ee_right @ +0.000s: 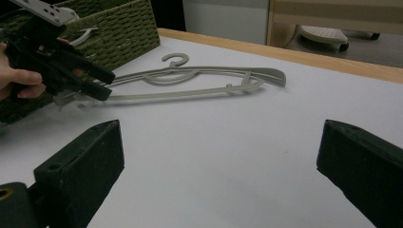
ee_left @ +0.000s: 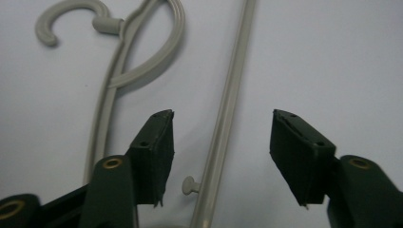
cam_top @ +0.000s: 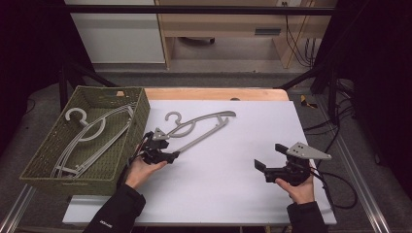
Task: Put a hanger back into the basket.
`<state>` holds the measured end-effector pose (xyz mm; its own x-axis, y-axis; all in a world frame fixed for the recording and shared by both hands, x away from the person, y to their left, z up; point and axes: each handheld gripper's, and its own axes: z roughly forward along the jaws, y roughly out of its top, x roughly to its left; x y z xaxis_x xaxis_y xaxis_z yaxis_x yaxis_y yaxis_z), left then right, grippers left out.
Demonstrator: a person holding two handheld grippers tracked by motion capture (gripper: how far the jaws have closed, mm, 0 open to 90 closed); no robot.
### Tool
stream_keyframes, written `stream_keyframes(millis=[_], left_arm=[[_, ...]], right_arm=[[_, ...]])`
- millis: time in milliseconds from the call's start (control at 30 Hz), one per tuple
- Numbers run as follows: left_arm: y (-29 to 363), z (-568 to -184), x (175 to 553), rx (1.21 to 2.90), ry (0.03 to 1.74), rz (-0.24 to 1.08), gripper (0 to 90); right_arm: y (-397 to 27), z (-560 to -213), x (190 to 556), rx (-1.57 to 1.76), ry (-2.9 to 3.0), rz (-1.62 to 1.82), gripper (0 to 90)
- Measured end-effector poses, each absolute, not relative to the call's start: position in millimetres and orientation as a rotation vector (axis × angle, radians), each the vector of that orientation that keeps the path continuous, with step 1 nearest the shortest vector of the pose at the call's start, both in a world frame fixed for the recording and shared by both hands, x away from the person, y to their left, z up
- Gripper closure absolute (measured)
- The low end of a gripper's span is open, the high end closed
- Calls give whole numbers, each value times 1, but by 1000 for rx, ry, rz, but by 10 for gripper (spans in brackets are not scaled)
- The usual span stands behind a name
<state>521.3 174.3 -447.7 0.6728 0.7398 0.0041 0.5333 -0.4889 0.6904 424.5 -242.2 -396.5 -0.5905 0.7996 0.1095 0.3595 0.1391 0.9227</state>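
Observation:
A grey plastic hanger (cam_top: 204,127) lies flat on the white table, hook toward the basket. My left gripper (cam_top: 174,155) is down at the hanger's near end. In the left gripper view its jaws stand apart on either side of the hanger's straight bar (ee_left: 228,95), and neither pad touches it. The hook (ee_left: 71,12) lies farther off at the upper left. My right gripper (cam_top: 268,156) hovers open over bare table at the right with nothing between its jaws. The right gripper view shows the hanger (ee_right: 199,76) and my left gripper (ee_right: 107,83) at its end.
A green woven basket (cam_top: 141,111) stands at the table's left with another grey hanger (cam_top: 92,136) inside. The white table sheet (cam_top: 243,136) stretches between the two grippers. A wooden edge (cam_top: 218,93) runs along the back.

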Motion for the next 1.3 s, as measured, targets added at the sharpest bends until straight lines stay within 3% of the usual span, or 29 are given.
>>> stream_keyframes(millis=[300,367,533,700,1133,1300], left_arm=[[170,-467,529,2283,986,376,612],[169,-467,529,2287,985,365,714],[164,-466,525,2314,955,400,750],[155,-464,517,2358,910,346,802],[130,-464,487,2313,949,303,792],[152,-438,487,2173,945,336,634]], right_arm=[[-242,-397,425,1104,2019,1449,20],[-242,-397,425,1102,2022,1440,20],[-241,-397,425,1107,2019,1445,20],[-241,-397,425,1108,2016,1449,20],[-242,-397,424,1102,2019,1445,21],[-243,-396,424,1107,2008,1449,20]])
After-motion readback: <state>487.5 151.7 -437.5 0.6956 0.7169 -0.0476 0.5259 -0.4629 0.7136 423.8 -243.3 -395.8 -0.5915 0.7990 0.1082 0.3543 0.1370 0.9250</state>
